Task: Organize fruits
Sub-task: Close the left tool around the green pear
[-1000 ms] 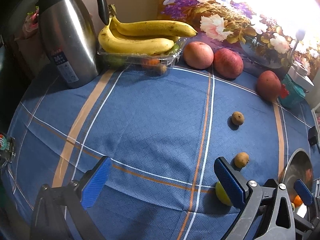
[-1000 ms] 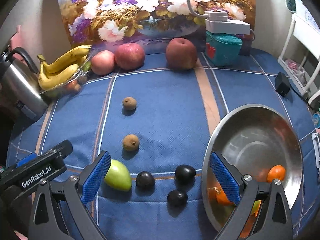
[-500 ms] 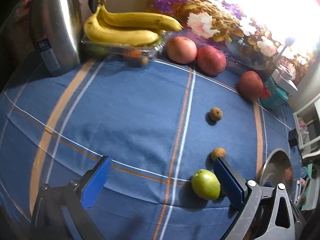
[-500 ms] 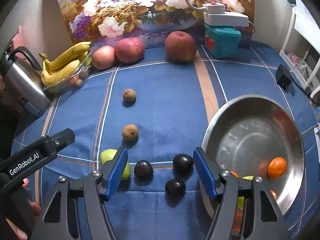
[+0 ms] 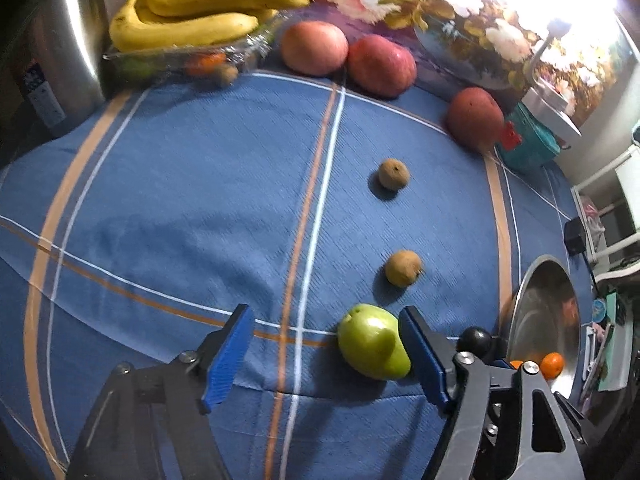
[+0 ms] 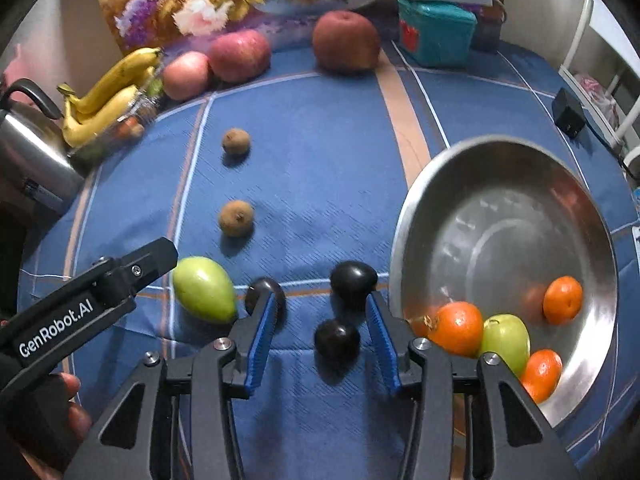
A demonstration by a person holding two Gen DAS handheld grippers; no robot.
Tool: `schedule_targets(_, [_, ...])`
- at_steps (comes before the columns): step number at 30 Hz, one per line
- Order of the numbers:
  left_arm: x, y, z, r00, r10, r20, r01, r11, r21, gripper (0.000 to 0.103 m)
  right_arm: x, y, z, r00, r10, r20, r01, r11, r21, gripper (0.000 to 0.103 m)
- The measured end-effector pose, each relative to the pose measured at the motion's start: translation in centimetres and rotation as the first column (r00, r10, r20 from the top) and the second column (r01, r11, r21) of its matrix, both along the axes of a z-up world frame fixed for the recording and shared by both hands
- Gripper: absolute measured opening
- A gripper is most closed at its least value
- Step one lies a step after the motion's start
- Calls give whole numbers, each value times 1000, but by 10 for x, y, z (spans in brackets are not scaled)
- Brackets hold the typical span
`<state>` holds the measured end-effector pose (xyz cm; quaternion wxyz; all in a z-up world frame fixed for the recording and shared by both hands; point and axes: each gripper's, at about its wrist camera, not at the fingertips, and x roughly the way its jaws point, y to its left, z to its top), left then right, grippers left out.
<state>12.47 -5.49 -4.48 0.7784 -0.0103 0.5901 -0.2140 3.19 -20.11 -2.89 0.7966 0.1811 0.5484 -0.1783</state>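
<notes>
Blue cloth [image 5: 180,184] left of the brown fruits [image 5: 394,174] lies open — bowl [image 6: 404,216] blocks right

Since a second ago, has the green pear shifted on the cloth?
No. The green pear lies left of the dark plums, below the brown fruit, as before.
</notes>
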Motion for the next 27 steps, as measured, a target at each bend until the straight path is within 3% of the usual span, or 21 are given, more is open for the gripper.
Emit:
schedule_targets(5, [-2, -8, -3, 1000, -25, -2, 25, 1000, 6, 74, 0, 0, -5, 999, -3, -39, 3, 1000, -11, 43])
schedule_targets(15, [-4, -26, -11, 998, -68, -7, 68, 997, 25, 74, 7, 12, -9, 995, 19, -100, -27, 997, -73, 43])
schedule_targets(27, [-10, -39, -15, 995, -101, -18, 101, 995, 25, 55, 11, 27, -15, 992, 41, -121, -54, 993, -104, 42])
